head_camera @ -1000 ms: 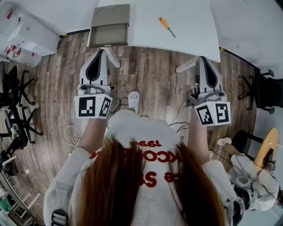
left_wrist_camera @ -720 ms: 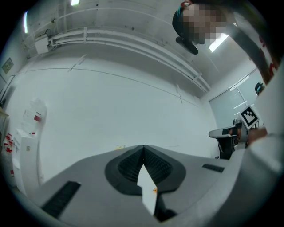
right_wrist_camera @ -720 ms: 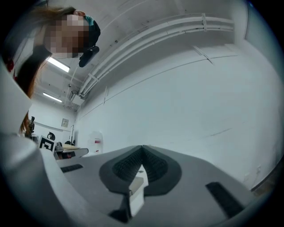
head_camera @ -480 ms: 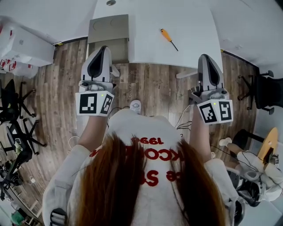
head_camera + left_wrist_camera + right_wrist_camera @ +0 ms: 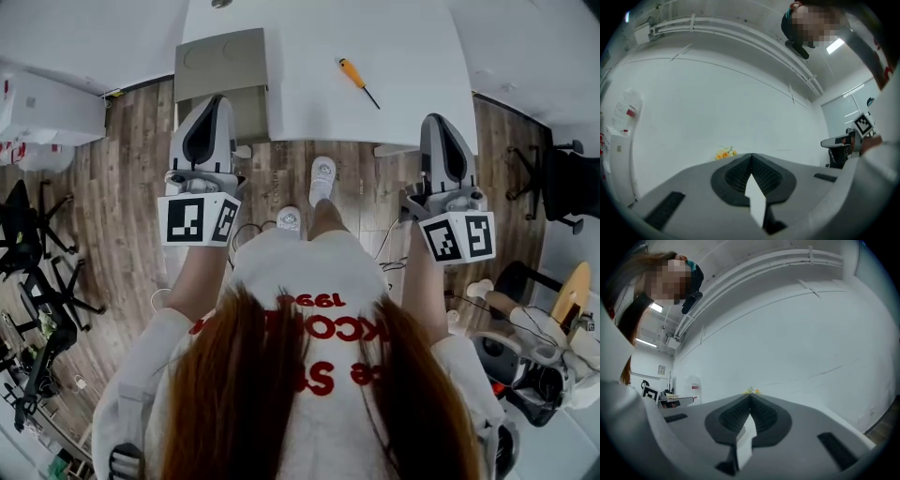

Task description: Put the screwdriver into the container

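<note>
In the head view, the screwdriver (image 5: 357, 82) is seen lying loose on the white table (image 5: 412, 56), with its orange handle toward the far side and well apart from the grey container (image 5: 225, 56), which is set at the table's near left corner. The left gripper (image 5: 216, 101) is held in front of the container and the right gripper (image 5: 439, 120) near the table's right near edge, both over the wooden floor (image 5: 309, 159); nothing is touched by either. In the left gripper view, the jaws are shown pressed together with nothing between them, pointed at a white wall (image 5: 717, 93) where some small yellow flowers (image 5: 724, 153) can be made out. In the right gripper view, the jaws are likewise closed tight and empty, aimed at the same kind of bare wall. The task is judged not yet begun. If the jaws were not opened before the reach, the screwdriver would probably be pushed rather than gripped, and its round handle could be set rolling toward the table's edge. The container, being at the corner, could be knocked off by a careless left arm.
</note>
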Tool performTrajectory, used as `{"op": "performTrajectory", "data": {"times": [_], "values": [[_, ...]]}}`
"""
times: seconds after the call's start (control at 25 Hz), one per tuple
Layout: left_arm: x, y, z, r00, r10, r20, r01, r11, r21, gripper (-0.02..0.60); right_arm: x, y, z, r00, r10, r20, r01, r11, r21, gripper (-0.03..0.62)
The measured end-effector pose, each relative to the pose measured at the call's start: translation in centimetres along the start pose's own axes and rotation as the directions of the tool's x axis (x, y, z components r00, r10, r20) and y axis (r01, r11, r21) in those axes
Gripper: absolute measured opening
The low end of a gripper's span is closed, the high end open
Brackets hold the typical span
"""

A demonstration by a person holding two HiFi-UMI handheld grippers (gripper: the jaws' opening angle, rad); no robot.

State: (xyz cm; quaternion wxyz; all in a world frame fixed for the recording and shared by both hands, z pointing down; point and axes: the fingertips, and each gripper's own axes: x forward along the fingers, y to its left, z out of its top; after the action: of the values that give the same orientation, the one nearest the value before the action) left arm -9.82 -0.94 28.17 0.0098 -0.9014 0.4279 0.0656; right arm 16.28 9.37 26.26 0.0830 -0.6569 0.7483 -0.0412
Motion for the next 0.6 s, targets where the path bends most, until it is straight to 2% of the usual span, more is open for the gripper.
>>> {"op": "performTrajectory", "data": {"times": [0.6], "values": [[9.2, 2.3, -0.7, 0.99, 0.14, 0.011, -0.14, 0.99, 0.022, 0.005, 12.9, -6.2, 1.0, 0.986, 0.165, 0.011, -0.165, 0.986, 0.022, 0.005]]}}
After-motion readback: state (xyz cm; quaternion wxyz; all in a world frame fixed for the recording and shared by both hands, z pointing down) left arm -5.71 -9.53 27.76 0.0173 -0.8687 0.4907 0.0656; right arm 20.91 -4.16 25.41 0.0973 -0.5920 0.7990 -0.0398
